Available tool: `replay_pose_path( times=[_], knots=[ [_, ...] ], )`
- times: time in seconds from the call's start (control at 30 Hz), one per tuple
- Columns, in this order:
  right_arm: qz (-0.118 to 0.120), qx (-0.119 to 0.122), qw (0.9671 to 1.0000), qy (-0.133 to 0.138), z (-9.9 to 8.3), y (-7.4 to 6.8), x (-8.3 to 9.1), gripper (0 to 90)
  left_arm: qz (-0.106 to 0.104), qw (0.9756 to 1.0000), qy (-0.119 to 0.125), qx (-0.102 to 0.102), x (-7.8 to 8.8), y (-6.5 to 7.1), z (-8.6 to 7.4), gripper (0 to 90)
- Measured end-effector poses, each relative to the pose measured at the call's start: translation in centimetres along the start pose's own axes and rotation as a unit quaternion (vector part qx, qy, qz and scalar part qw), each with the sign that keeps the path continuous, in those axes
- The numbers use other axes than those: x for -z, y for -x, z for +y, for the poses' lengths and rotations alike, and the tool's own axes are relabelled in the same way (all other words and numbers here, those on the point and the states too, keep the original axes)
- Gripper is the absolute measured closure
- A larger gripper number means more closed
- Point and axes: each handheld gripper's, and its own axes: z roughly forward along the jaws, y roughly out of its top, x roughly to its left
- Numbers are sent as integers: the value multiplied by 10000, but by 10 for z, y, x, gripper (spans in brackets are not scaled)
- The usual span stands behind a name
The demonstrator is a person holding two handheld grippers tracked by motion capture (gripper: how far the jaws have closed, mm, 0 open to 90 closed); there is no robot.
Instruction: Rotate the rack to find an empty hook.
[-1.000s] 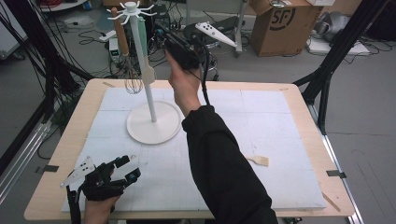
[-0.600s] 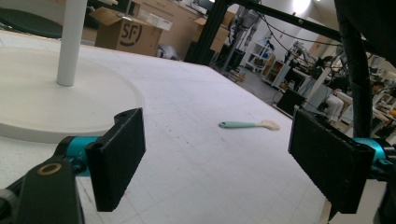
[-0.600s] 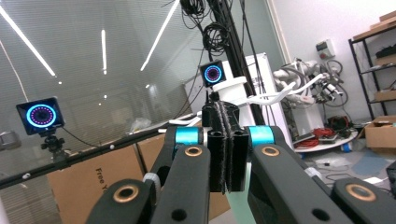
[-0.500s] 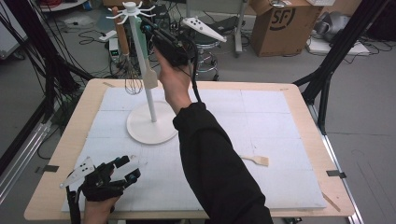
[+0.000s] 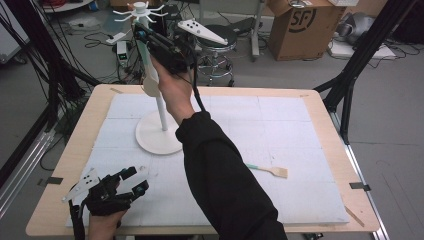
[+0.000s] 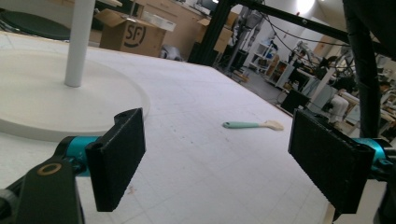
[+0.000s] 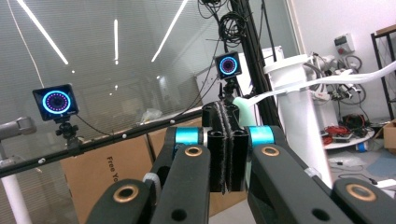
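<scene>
A white hook stand (image 5: 161, 107) rises from its round base (image 5: 150, 137) at the mat's left middle. My right gripper (image 5: 146, 36) is raised beside the stand's hook arms (image 5: 139, 9). It is shut on a thin mint-handled utensil (image 7: 243, 106), whose end pokes up past the jaws toward a white hook arm (image 7: 299, 84). A cream blade (image 5: 151, 85) hangs beside the pole below; I cannot tell whether it belongs to the held utensil. A second spatula (image 5: 270, 171) (image 6: 252, 125), with a mint handle and a wooden blade, lies on the mat at right. My left gripper (image 5: 127, 182) (image 6: 215, 168) rests open at the front left.
The white foam mat (image 5: 280, 125) covers a wooden table (image 5: 65, 165). Behind the table stand a cardboard box (image 5: 300, 22), a stool (image 5: 220, 35) and cables on the floor. A black frame leg (image 5: 350, 75) rises at the table's right edge.
My right hand has carried its gripper leftward, from right of the pole to the stand's top. The left gripper and the spatula on the mat have stayed put.
</scene>
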Motion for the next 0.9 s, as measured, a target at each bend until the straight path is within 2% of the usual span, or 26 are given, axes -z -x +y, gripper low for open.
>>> replay_pose_path(
  times=[0.23, 0.43, 0.57, 0.67, 0.8, 0.9],
  knots=[
    [-61, 75, 9999, -48, -6, -3, 8, 900, 35, 10000, 68, -33, 6, 3, 1, 194],
    [-351, 45, 9994, -36, -8, 9, 18, 900, 45, 10000, 64, -21, 6, 3, 0, 194],
    [-482, 44, 9988, 100, -4, 13, 21, 900, 47, 10000, 56, -18, 6, 1, 0, 194],
    [-638, 24, 9979, 104, -3, 17, 22, 900, 35, 10000, 72, -17, 6, 2, 0, 194],
    [-877, -117, 9957, 264, 1, 21, 22, 900, 29, 10000, 58, -11, 5, 2, 0, 194],
    [-875, 13, 9958, 253, 6, 17, 20, 900, 27, 10000, 89, -16, 6, 3, 0, 194]
  ],
)
